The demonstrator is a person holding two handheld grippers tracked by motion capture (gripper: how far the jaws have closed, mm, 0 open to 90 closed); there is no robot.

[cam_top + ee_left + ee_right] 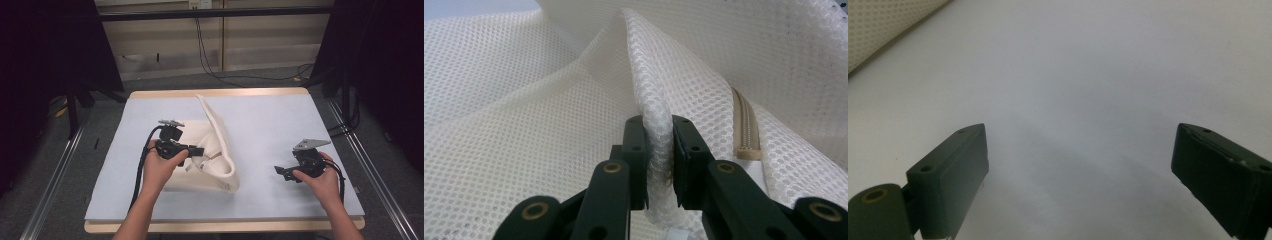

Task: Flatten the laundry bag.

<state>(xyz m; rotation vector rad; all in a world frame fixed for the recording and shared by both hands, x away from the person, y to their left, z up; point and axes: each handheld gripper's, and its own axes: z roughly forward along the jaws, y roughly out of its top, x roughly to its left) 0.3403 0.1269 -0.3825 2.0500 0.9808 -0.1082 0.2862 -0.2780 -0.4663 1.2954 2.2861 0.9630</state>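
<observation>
A cream mesh bag (212, 150) lies a little left of the middle of the table, on a pale blue mat (270, 125). One edge of it is raised into a curved ridge that runs from about 12 o'clock on the bag down to about 5 o'clock. In the left gripper view a beige zipper (746, 130) runs along the mesh just to the right of the jaws.

The left gripper (192, 150) sits at the bag's 9 o'clock side, held in the person's left hand (162, 167). Its jaws are pinching a rolled fold of the mesh between them.

The right gripper (285, 172) is well apart from the bag, toward 3 o'clock on the mat, held in the right hand (325, 182). Its jaws are spread wide over bare mat, with a corner of the mesh at the upper left of its own view.
</observation>
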